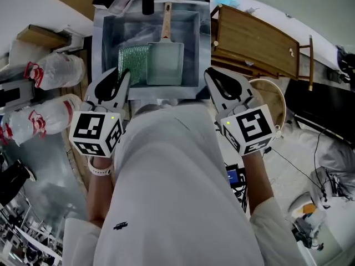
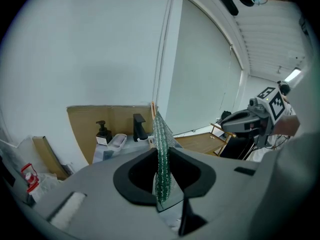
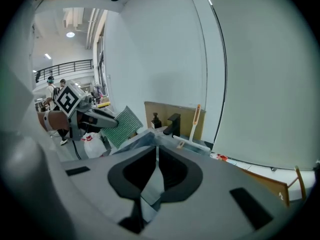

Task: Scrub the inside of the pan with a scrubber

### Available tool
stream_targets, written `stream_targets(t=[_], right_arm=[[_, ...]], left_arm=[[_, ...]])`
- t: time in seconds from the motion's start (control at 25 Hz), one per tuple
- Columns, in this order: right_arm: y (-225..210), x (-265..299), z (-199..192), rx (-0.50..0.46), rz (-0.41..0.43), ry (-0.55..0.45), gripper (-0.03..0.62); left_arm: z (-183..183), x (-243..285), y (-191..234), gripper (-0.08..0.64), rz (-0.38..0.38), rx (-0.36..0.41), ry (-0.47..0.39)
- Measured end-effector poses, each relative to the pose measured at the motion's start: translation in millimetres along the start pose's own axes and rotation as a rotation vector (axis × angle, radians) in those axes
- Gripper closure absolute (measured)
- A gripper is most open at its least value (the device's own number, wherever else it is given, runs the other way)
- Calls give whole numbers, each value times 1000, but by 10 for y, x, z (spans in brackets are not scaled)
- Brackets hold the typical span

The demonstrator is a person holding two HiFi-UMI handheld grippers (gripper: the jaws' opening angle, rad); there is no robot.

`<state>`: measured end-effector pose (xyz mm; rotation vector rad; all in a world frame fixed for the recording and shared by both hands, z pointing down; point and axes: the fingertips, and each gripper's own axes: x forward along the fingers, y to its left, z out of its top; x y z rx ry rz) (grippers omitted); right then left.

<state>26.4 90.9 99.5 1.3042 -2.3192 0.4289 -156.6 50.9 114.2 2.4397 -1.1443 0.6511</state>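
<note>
Head view is showing the pan lying in the sink, right of the sink's middle, with its wooden handle pointing at the sink's far wall, so its long axis is running straight away from the person. The green scrubber is hanging over the sink's left half, just beside the pan's left edge. The left gripper is pinching it by its near end, jaws clamped on the mesh, which is showing edge-on and upright in the left gripper view. That gripper is the nearer one, and I judge the pan's inside to be lying just to its right and lower. The right gripper is hovering at the sink's near right corner, jaws drawn together on nothing. Whether the scrubber is touching the pan is hard to tell, and the person's white clothing is covering the sink's near rim.
</note>
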Motion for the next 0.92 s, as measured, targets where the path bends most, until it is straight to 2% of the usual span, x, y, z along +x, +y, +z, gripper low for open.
stream_targets(t=[0.6, 0.92], right_arm=[[94, 91, 90, 3, -16, -13, 575], [211, 3, 26, 9, -31, -4, 575]], left_arm=[[65, 45, -21, 485, -60, 22, -18], [-35, -33, -114, 485, -84, 32, -7]])
